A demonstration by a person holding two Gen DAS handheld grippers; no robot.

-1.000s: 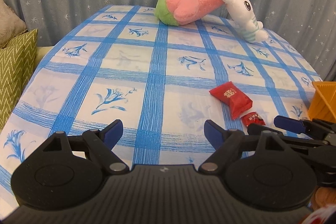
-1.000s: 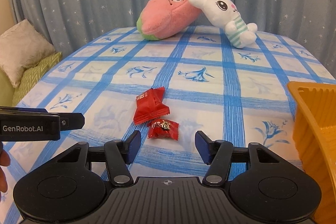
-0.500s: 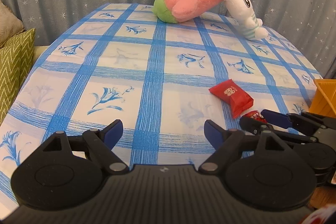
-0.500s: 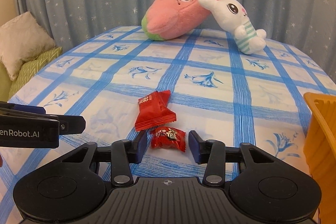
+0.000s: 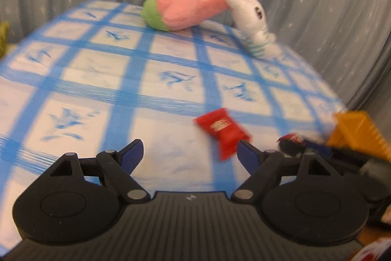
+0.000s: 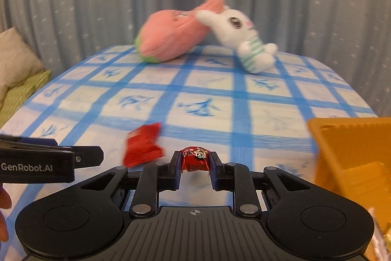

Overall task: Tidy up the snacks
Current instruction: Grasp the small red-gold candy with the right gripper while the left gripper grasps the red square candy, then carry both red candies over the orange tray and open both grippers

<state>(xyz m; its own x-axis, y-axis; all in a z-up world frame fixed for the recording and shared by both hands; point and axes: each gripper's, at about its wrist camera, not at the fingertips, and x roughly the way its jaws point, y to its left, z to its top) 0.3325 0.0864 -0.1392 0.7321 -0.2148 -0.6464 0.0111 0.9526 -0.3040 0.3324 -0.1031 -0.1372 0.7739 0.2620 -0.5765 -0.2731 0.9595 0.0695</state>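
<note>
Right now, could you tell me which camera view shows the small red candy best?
The right wrist view: the small red candy sits sharp and central, clamped in the right hand-held gripper. The left wrist view shows only a blurred red sliver at that gripper's tips.

"GenRobot.AI" reads in white letters on the black side of the left gripper [image 6: 36, 166], at nine o'clock in the right wrist view

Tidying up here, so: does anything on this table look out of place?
Yes: two plush toys, a pink one and a white rabbit, lie toppled against each other at the far edge of the table, not snacks at all.
</note>
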